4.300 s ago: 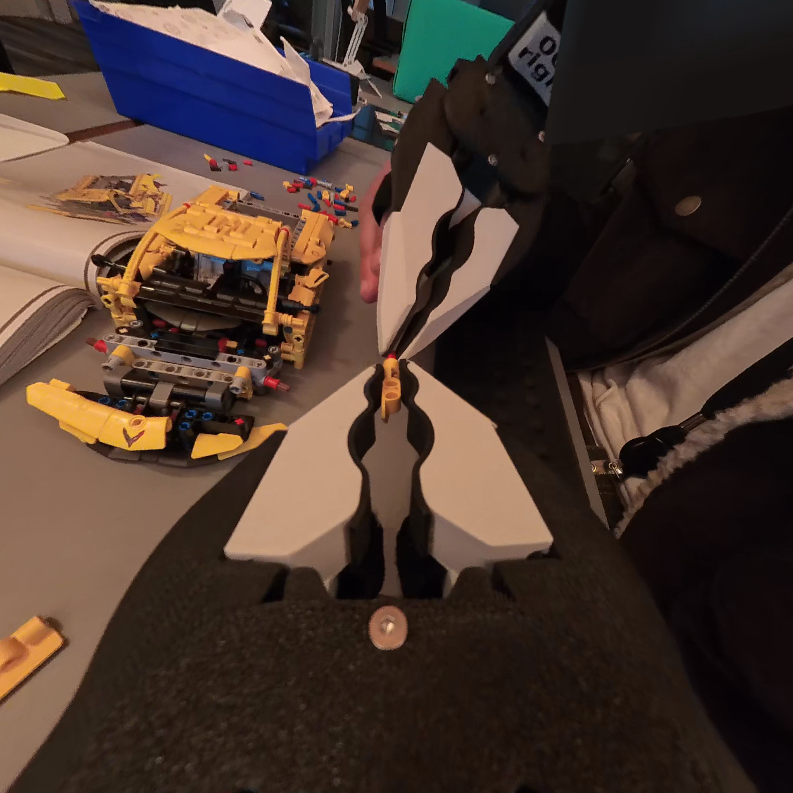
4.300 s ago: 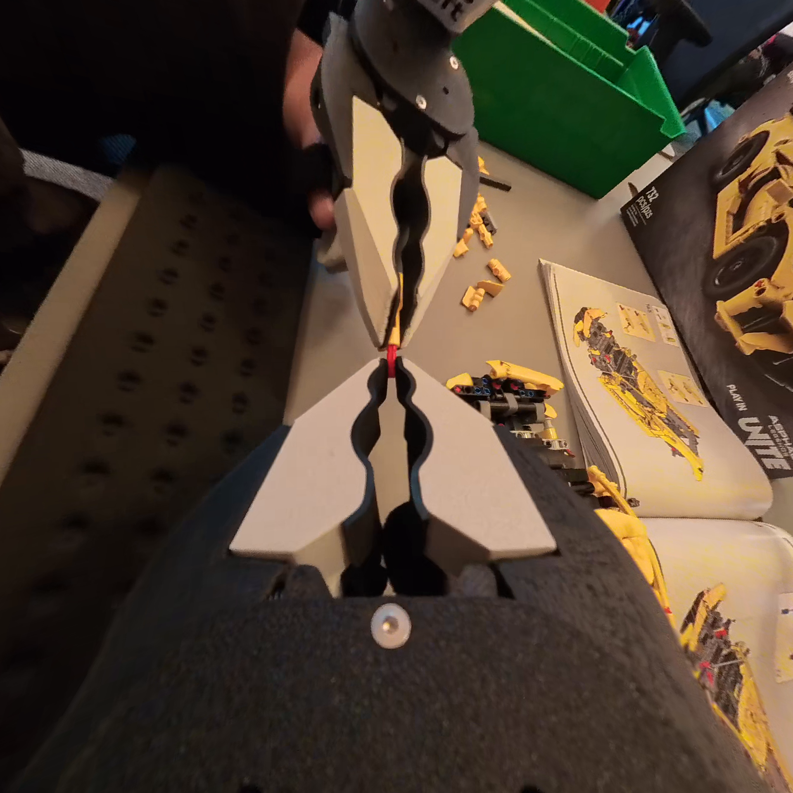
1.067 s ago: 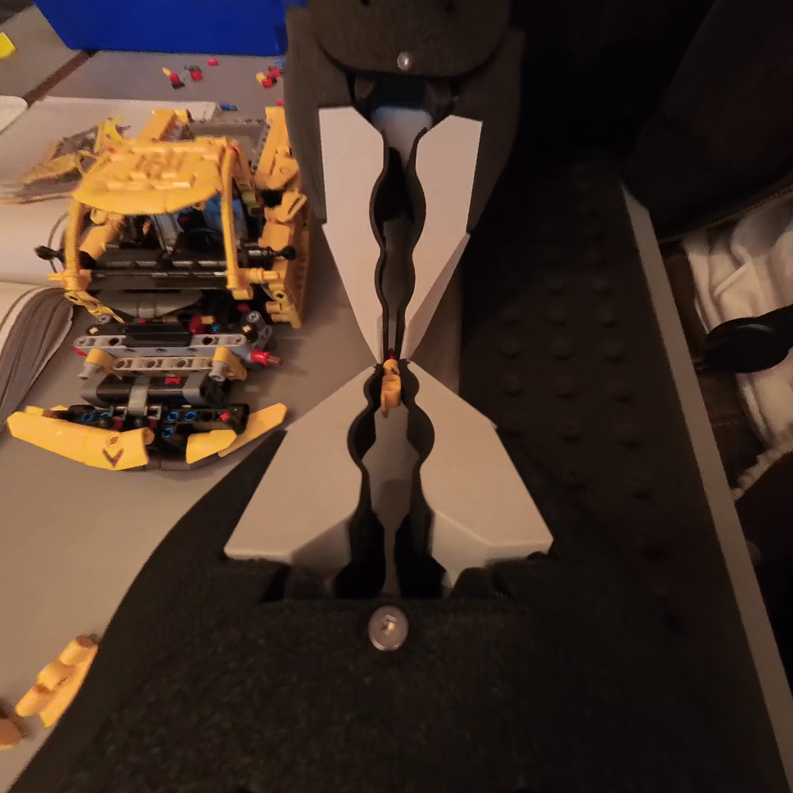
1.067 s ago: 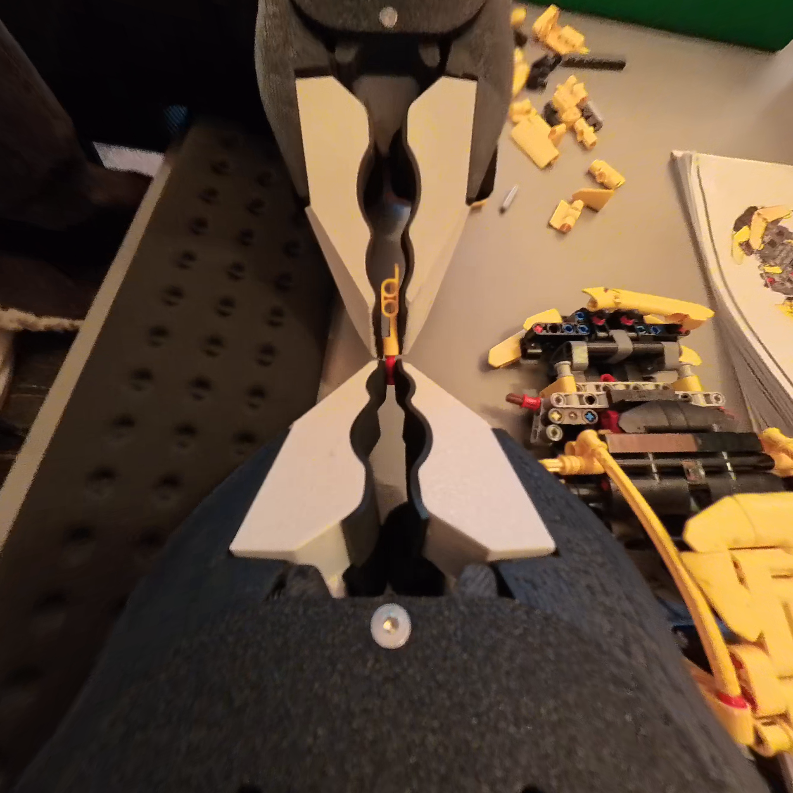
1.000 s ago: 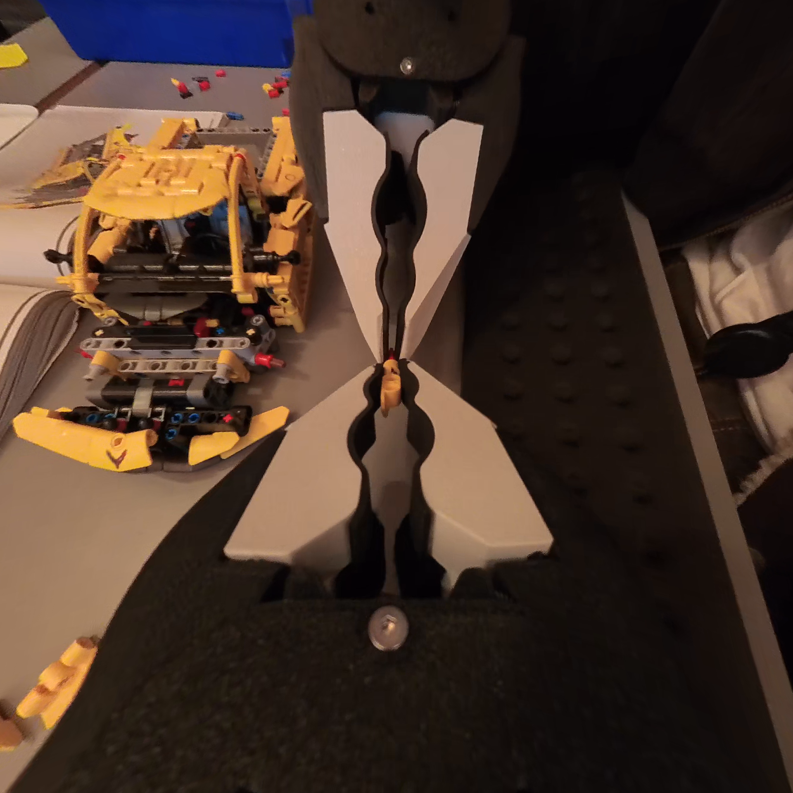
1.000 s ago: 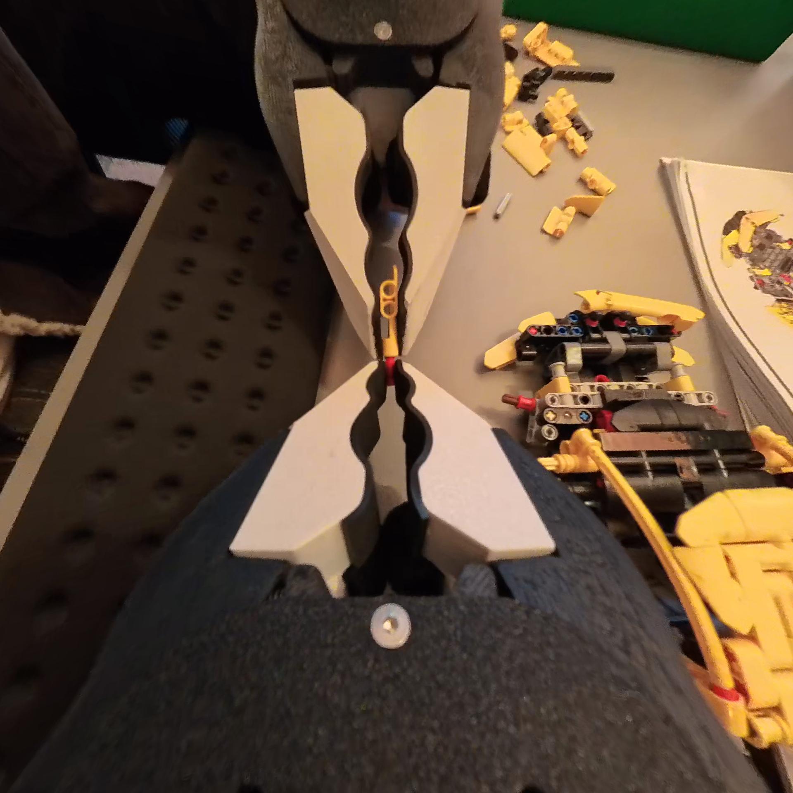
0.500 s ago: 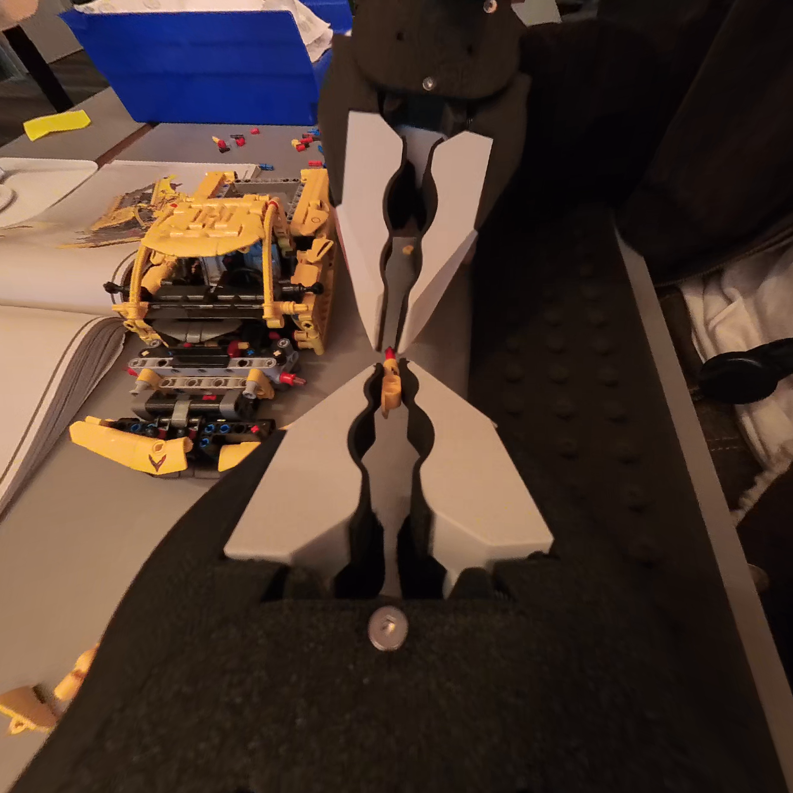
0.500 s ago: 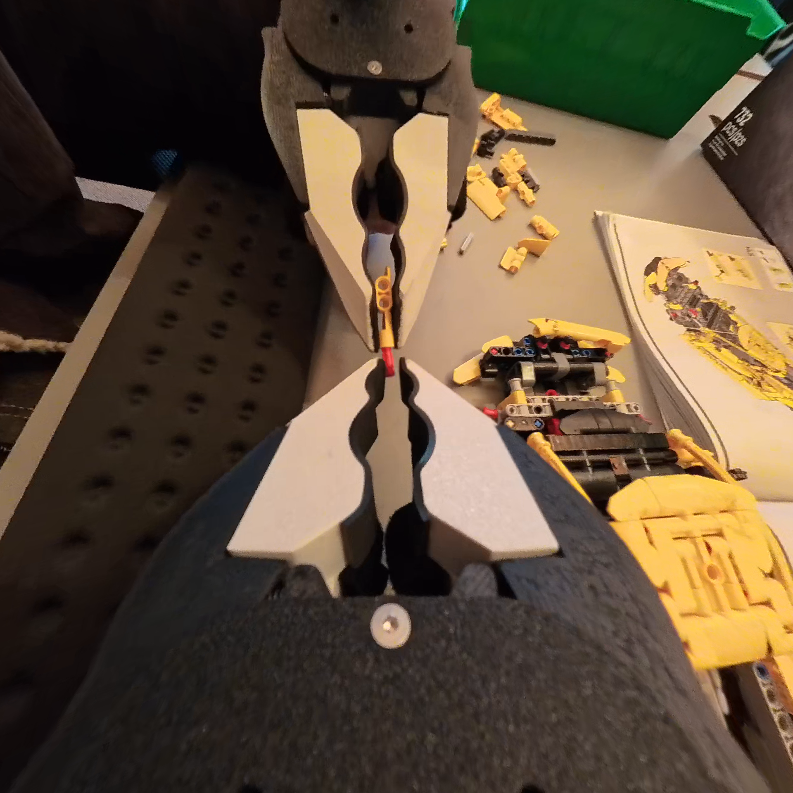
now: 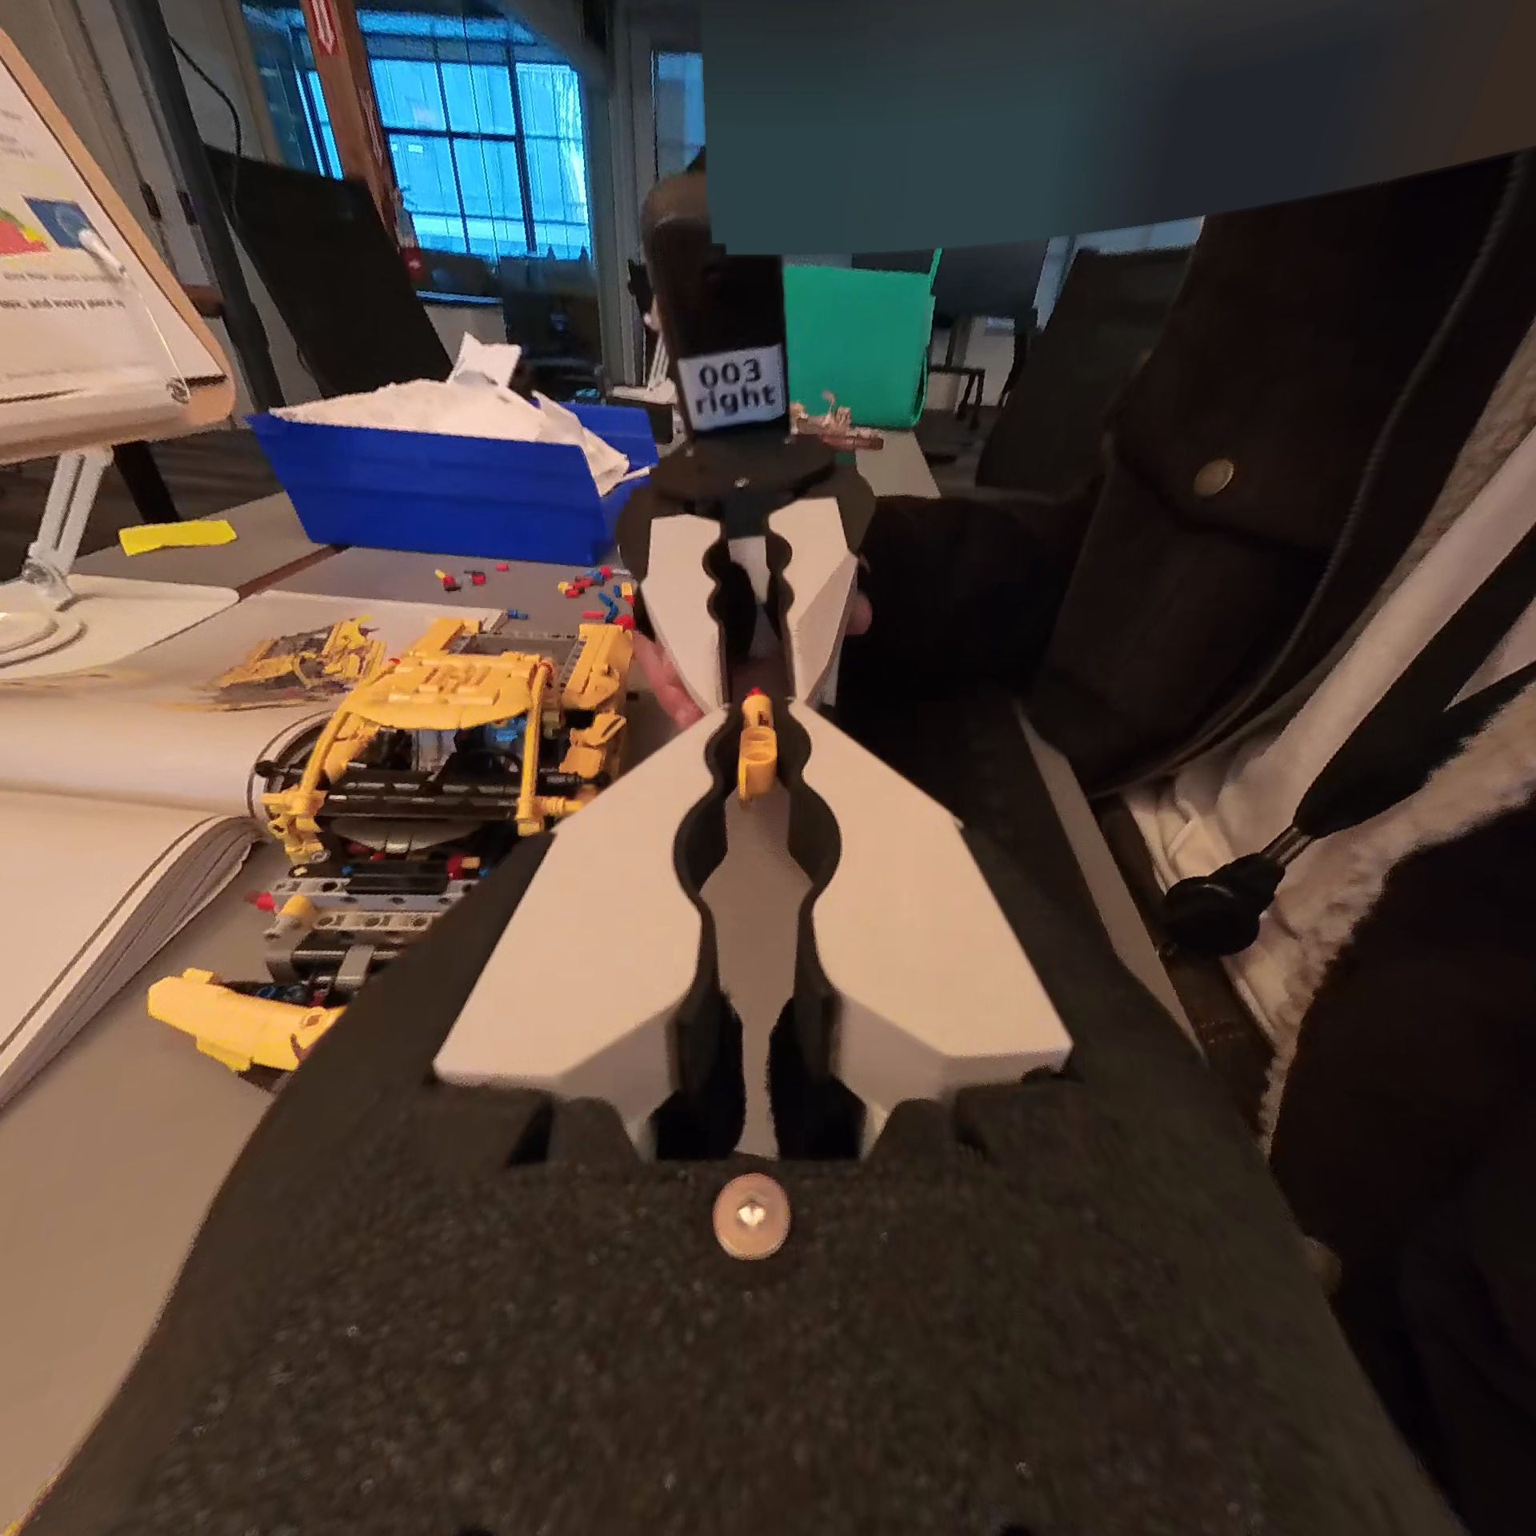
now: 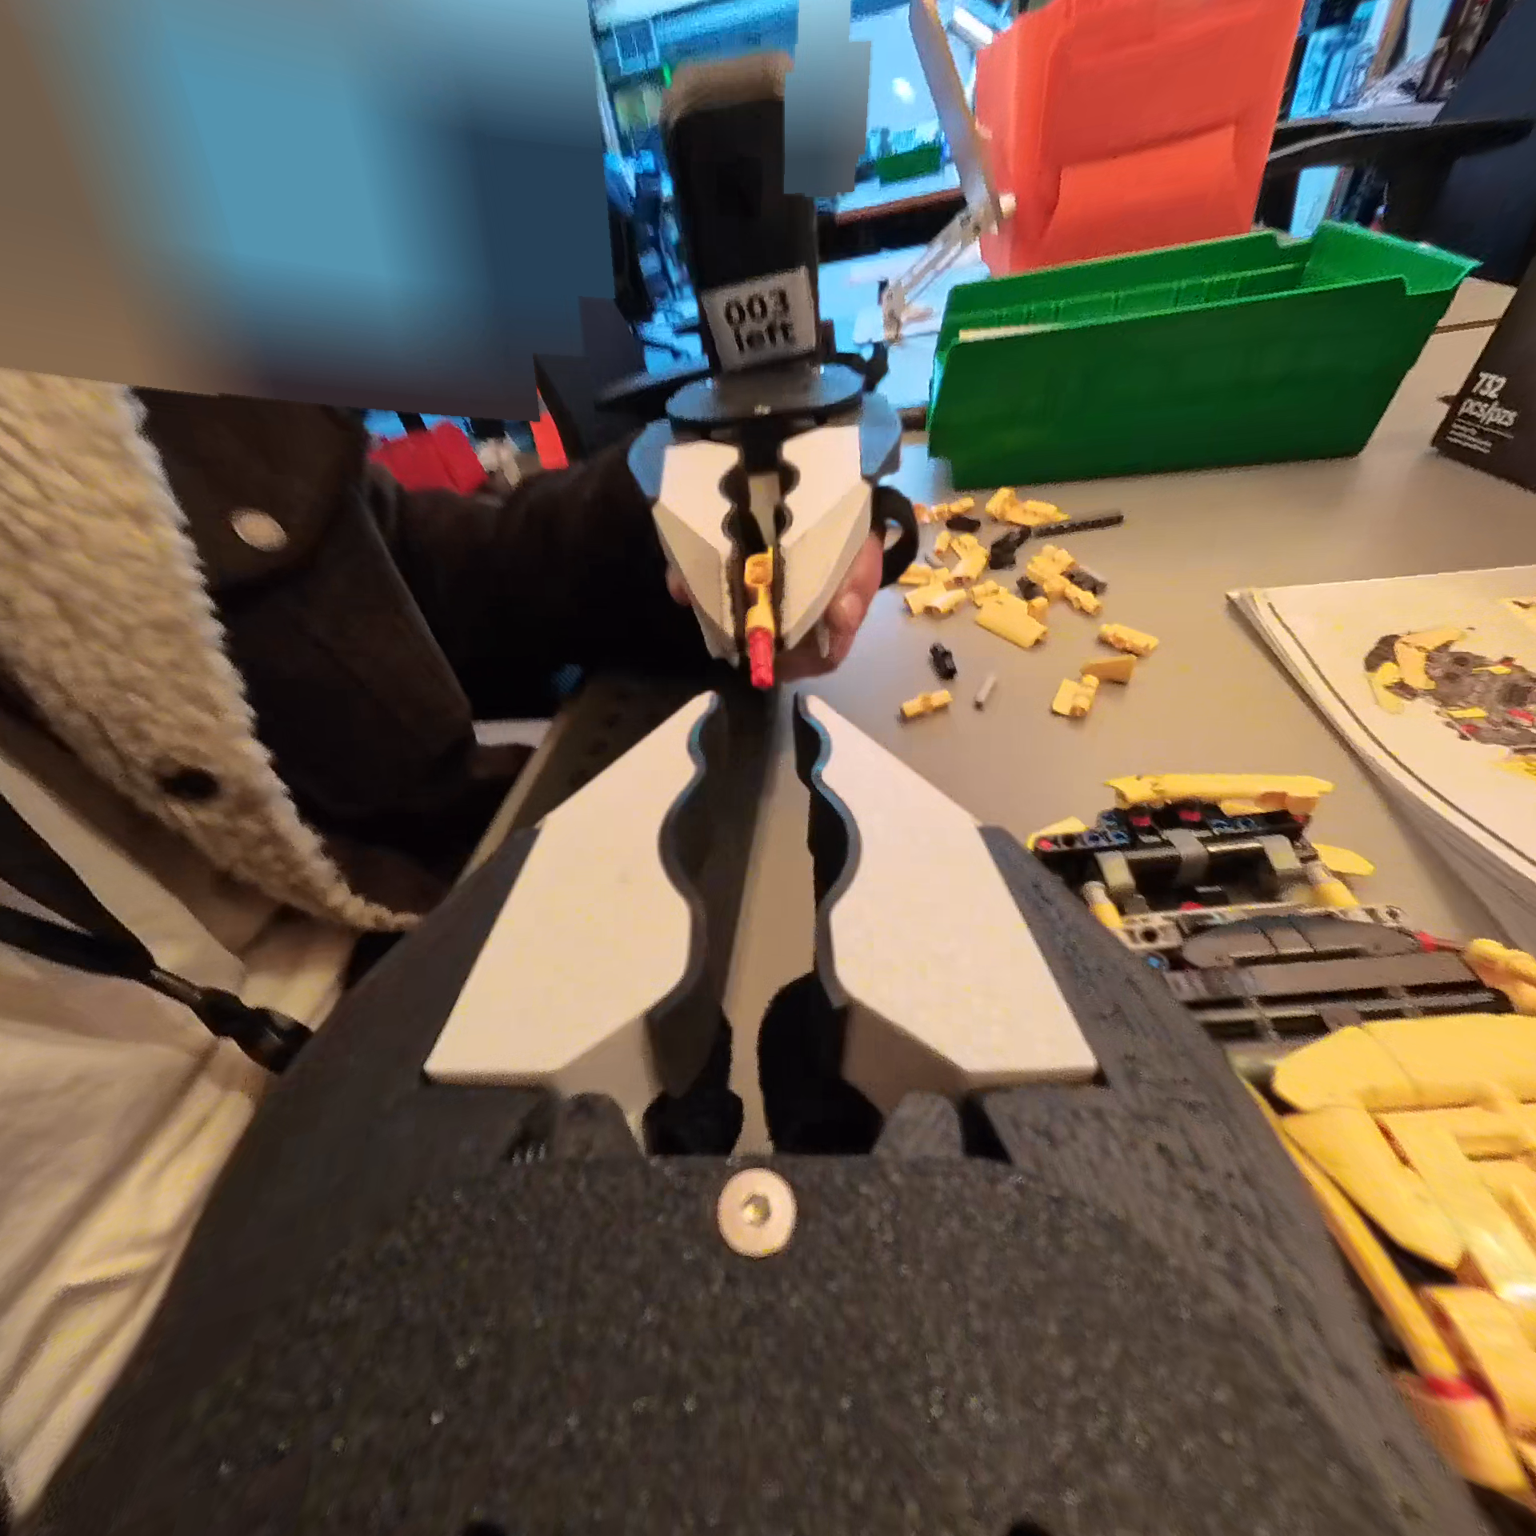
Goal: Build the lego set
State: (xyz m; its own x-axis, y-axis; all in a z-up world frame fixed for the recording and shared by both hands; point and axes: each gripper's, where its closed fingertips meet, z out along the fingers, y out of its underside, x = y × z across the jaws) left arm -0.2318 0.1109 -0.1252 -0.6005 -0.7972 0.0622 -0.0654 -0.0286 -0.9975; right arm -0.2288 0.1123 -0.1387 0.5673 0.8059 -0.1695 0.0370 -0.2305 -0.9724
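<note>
The left gripper (image 9: 755, 731) had its fingers clamped on a small yellow connector piece (image 9: 756, 752) with a red pin (image 10: 760, 650) seated in its far end, held up in the air above the near edge of the worktop (image 10: 1247, 532). Directly facing it, tip to tip, the right gripper (image 10: 755, 706) had its fingers parted by a narrow gap, with nothing between them and the red pin's tip just short of their ends. The partly built yellow lego car (image 9: 449, 748) sat on the worktop to the left in the left wrist view, its separate yellow bumper section (image 9: 241, 1018) lying just in front of it. An open instruction booklet (image 9: 100, 798) lay beside the car. Loose yellow and black parts (image 10: 1006, 582) were scattered near a green bin (image 10: 1180, 357), and small red and blue pieces (image 9: 582, 582) lay before a blue bin (image 9: 440, 490) stuffed with white paper.
</note>
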